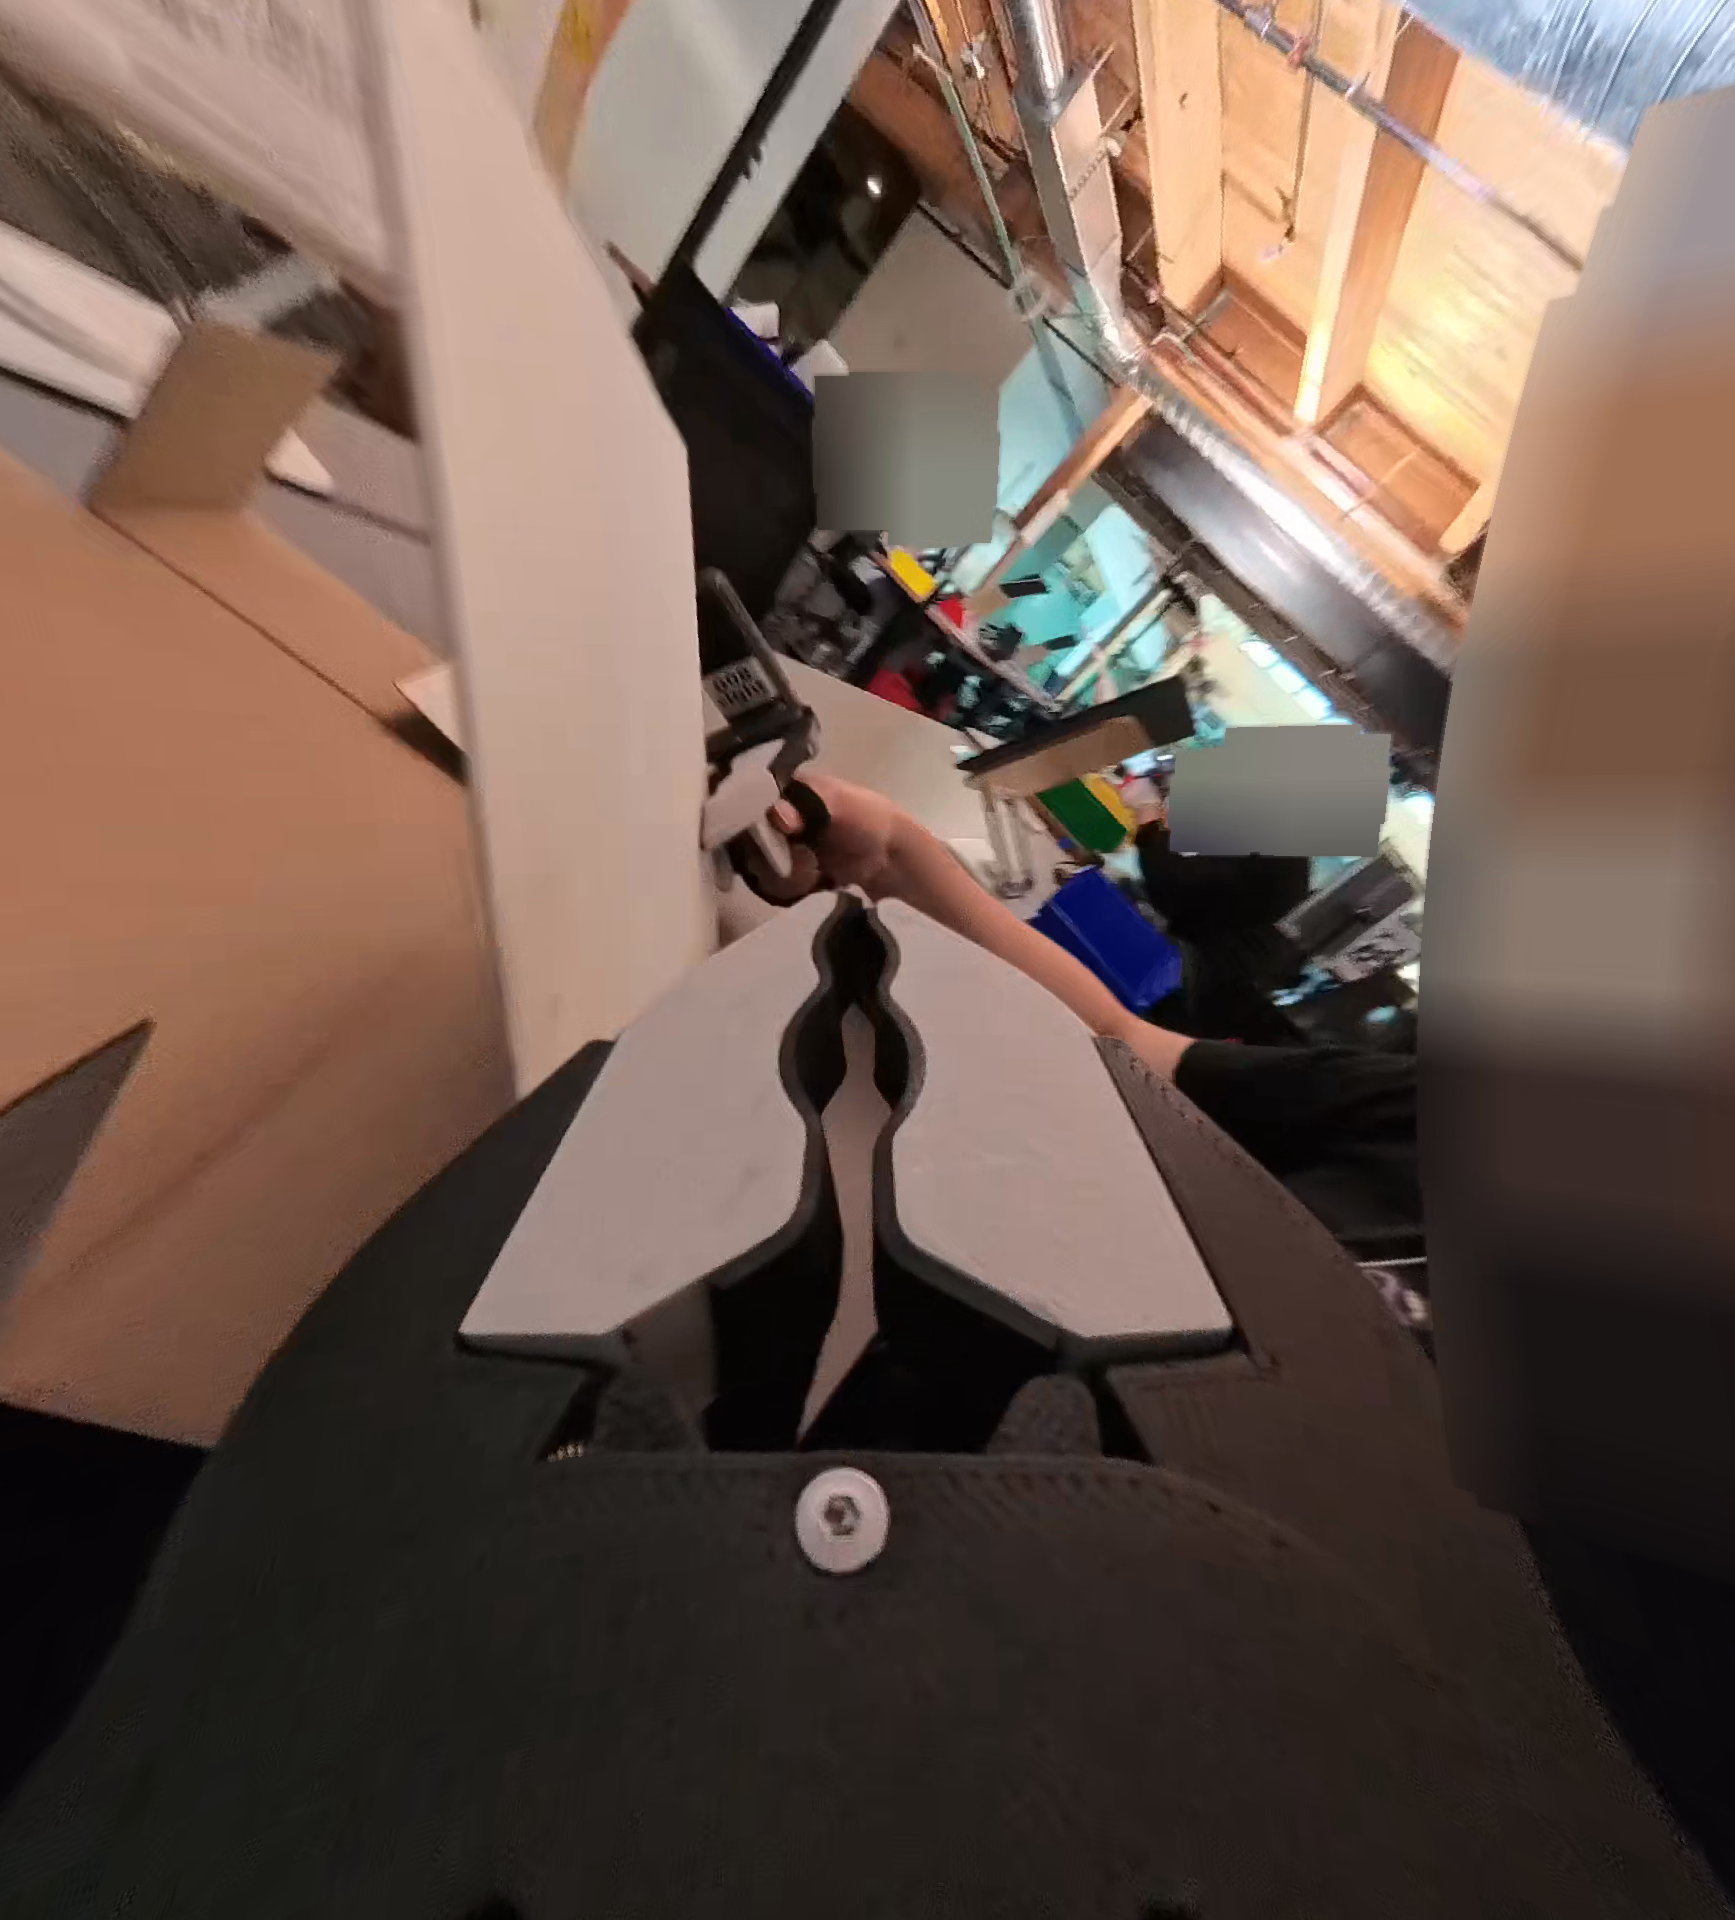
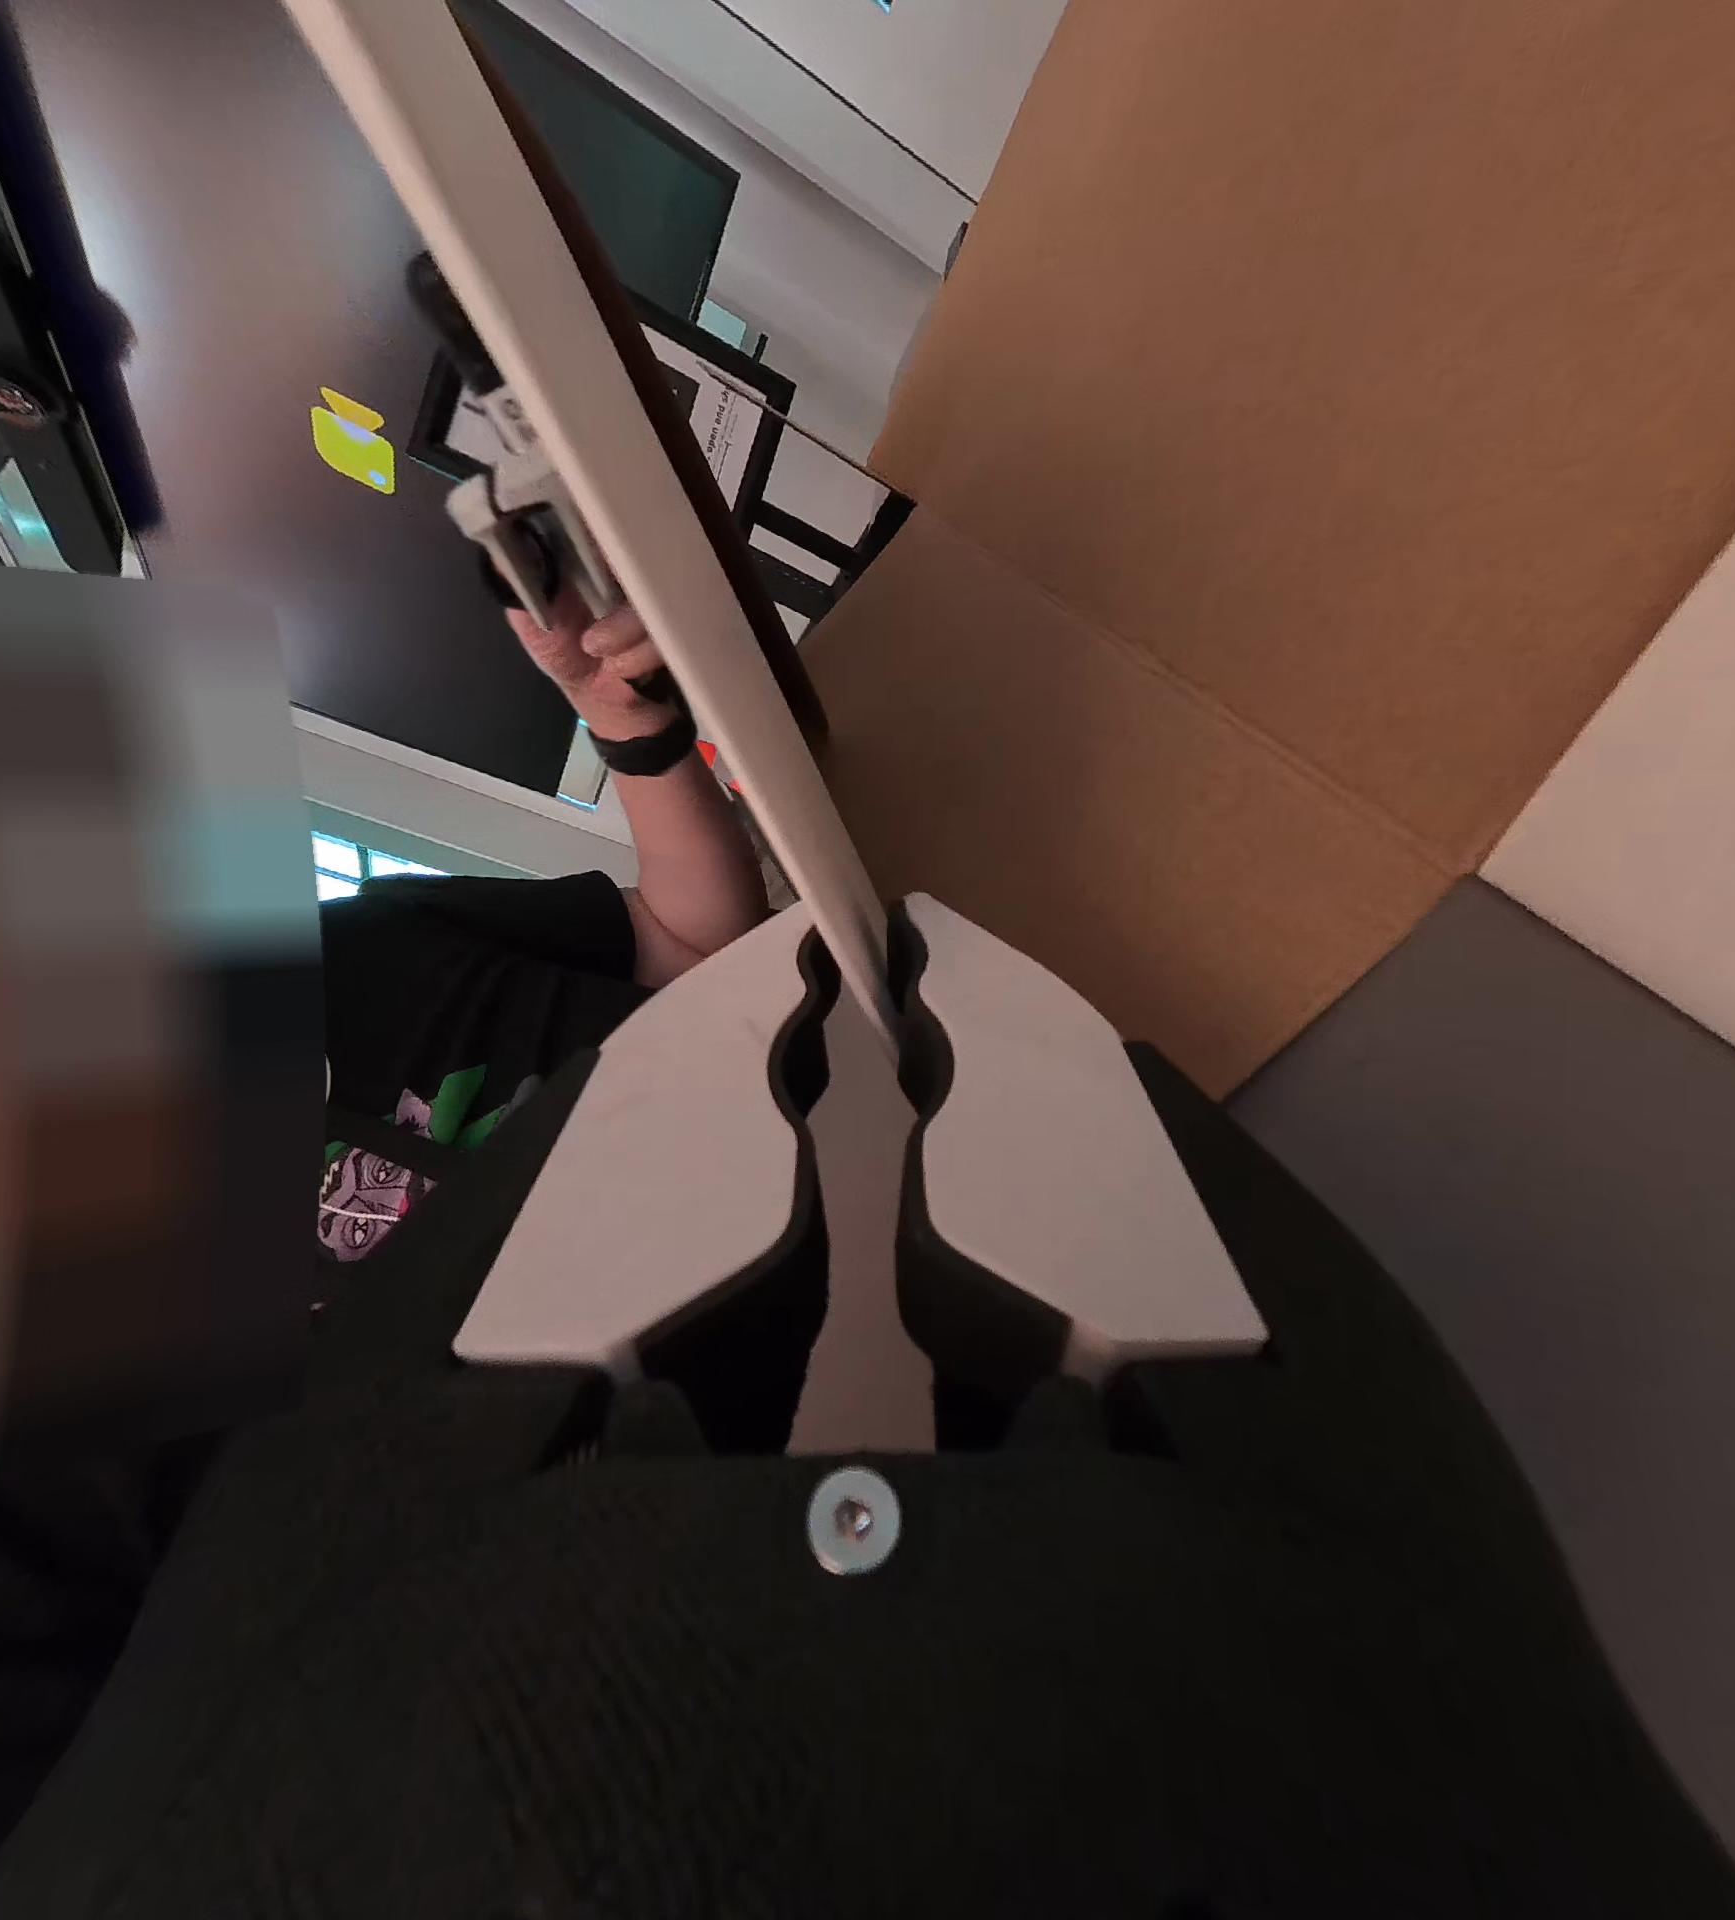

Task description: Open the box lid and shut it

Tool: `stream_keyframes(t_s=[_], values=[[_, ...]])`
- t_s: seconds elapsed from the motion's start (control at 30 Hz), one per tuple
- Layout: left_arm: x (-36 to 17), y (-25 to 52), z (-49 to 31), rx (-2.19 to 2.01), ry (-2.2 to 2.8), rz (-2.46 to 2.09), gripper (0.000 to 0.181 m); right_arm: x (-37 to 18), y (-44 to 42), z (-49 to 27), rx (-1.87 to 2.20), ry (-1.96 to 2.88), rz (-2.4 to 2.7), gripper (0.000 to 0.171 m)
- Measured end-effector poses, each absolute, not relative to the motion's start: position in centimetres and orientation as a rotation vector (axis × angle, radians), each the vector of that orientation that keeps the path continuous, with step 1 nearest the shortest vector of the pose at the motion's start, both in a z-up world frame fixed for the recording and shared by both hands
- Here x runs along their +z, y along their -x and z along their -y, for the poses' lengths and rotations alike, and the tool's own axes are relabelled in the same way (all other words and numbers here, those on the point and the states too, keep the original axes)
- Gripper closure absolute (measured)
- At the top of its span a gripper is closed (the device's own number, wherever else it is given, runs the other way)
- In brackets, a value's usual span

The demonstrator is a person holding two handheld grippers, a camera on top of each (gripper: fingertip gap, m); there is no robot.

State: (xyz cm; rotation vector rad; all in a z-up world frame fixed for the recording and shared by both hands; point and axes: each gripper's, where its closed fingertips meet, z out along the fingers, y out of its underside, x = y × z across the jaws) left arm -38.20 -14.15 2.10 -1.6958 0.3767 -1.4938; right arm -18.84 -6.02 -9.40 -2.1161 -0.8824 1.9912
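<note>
a: describe the workpiece and where it sits.

b: the large brown corrugated cardboard box [image 2: 1310, 540] fills the right side of the right wrist view. its lid, a thin flat white-faced cardboard flap [image 2: 572, 343], stands raised at a steep tilt above the box opening, so the box is open.

a: handling properties?

b: judged light and fairly stiff across its face, but thin, so it may flex or crease if twisted. the face looks smooth; a firm edge pinch is advised. take hold at the free edge, one grip toward each end, so the panel swings evenly on its fold.

a: gripper state?

b: the right gripper [image 2: 868, 961] is clamped on the flap's edge; the edge runs between its tips. the left gripper [image 1: 858, 930] has its tips nearly together, and the left wrist view does not clearly show the lid between them. in the right wrist view it appears pinched on the same edge, farther along.

a: pose?

b: both grippers point upward, with ceiling and wall behind. the hand [image 1: 847, 831] holding the right gripper is extended, forearm bare.
</note>
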Motion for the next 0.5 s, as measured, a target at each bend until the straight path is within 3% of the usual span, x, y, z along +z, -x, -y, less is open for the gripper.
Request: stream_keyframes(t_s=[0.17,0.5], values=[[-0.1,38.5,12.5,-1.657,1.674,-0.248,0.181,-9.4,18.9,5.8,1.992,2.156,0.866,0.161],[-3.2,39.5,9.9,-1.336,1.984,-0.205,0.181,-9.0,19.6,4.6,1.960,2.284,0.869,0.162]])
